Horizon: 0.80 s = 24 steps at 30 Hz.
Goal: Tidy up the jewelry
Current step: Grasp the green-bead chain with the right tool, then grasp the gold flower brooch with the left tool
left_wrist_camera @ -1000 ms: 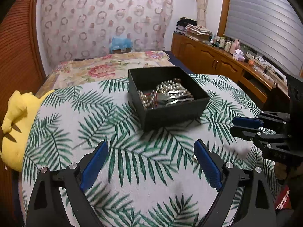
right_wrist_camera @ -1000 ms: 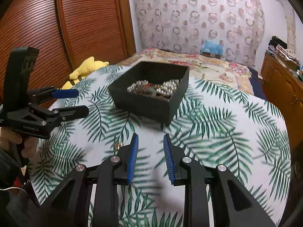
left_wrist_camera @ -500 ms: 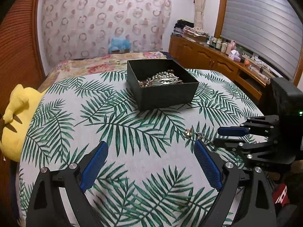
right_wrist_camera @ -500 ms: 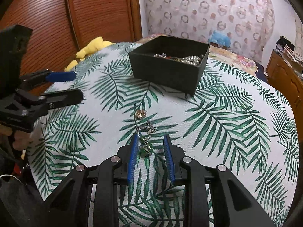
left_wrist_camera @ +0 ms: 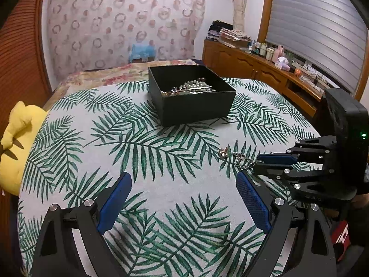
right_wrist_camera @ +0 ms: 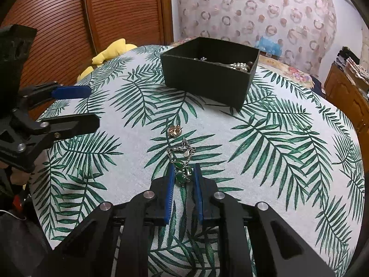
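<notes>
A black open box (left_wrist_camera: 191,97) with pearls and chains inside stands on the palm-leaf tablecloth; it also shows in the right wrist view (right_wrist_camera: 208,71). A silver chain with green stones (right_wrist_camera: 183,161) and a gold flower piece (right_wrist_camera: 174,131) lie on the cloth before the box; the chain shows in the left wrist view (left_wrist_camera: 239,159). My right gripper (right_wrist_camera: 183,175) has its jaws partly open, one either side of the green stones, low at the cloth. My left gripper (left_wrist_camera: 182,198) is wide open and empty, hovering to the left of the chain.
The round table's cloth (left_wrist_camera: 138,152) drops off at the near and side edges. A yellow plush toy (left_wrist_camera: 16,138) lies at the left edge. A wooden sideboard (left_wrist_camera: 265,69) with bottles runs along the right wall. A bed lies behind the table.
Both grippers have pulled back from the box and dropped lower. My right gripper has come down around the green stones of the chain. My left gripper has stayed wide open.
</notes>
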### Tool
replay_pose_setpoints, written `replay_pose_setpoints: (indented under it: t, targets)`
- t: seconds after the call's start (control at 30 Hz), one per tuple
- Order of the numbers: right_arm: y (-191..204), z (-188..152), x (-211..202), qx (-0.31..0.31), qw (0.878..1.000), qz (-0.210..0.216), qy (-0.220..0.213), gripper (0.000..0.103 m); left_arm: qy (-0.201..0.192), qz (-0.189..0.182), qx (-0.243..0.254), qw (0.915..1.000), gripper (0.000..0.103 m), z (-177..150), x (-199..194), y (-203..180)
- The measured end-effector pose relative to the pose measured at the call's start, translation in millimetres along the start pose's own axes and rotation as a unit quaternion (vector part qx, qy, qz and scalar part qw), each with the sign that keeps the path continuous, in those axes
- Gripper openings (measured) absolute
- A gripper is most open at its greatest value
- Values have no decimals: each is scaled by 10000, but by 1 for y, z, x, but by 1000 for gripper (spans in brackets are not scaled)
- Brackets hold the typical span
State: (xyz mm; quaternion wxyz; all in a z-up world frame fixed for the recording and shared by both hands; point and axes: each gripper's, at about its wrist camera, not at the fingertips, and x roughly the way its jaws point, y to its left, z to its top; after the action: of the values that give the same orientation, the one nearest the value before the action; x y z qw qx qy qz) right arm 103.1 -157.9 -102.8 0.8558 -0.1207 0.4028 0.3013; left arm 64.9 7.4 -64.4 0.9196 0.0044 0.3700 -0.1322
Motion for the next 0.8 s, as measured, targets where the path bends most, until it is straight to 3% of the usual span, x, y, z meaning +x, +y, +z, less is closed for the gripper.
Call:
replay_pose_setpoints:
  t: [0.27,0.6,0.73,0.8]
  targets:
    - [-19,-2,-27,253,9990,-54,-370,18,239,-182,180,9994,88,8,26,-12]
    - [-35,-8,-48,398,9973,-181,-588,18,428,-632,466,9960,43,25,54,-44]
    - [-34,-9,-50,378,9973,-187,-606,18,537,-553,543,9955,32,25,68,-51]
    - [-33,-10,-50,362,9973,-199,-608,18,575,-470,569,9956,31,25,73,-51]
